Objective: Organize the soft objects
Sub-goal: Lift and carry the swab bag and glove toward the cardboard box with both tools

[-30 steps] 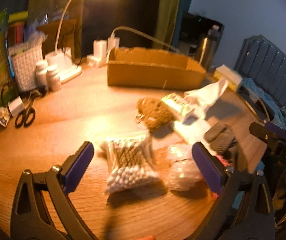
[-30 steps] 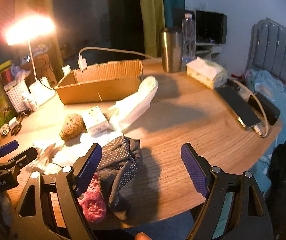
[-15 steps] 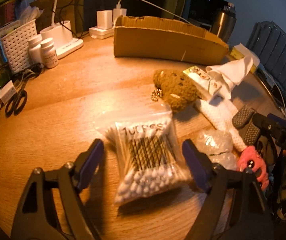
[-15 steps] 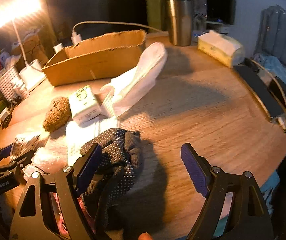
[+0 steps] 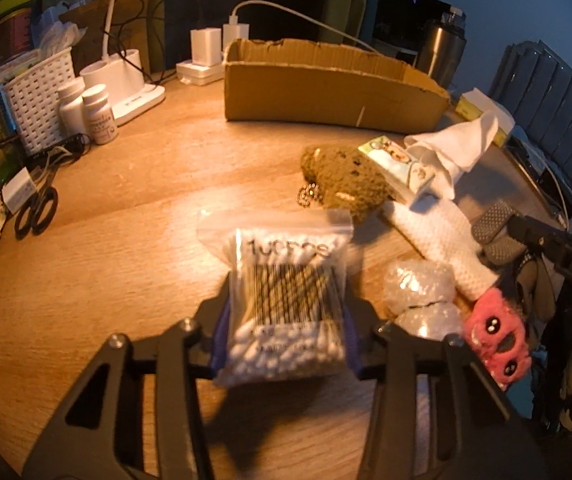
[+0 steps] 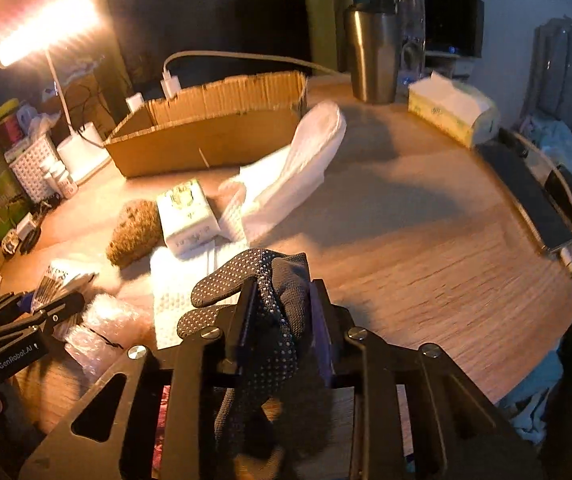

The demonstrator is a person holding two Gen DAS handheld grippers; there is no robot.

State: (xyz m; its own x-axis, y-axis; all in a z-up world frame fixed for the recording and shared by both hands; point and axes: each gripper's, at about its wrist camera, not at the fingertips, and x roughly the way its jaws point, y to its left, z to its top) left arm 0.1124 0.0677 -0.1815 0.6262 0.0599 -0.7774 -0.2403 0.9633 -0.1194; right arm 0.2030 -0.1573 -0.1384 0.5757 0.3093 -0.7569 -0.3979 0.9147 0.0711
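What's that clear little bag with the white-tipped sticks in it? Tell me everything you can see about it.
The bag of cotton swabs is a clear plastic zip pouch packed with dark-stemmed, white-tipped swabs, with blurred printing near its top. It lies on the wooden table, zip end pointing towards the cardboard box. The left gripper is closing on it, its purple pads pressing both sides of the lower end. Bubble wrap lies just to its right.

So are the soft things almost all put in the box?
Not yet. The cardboard box looks empty. Left tool is closing on the cotton swab bag, right tool on the dotted glove. The white sock and brown plush wait.
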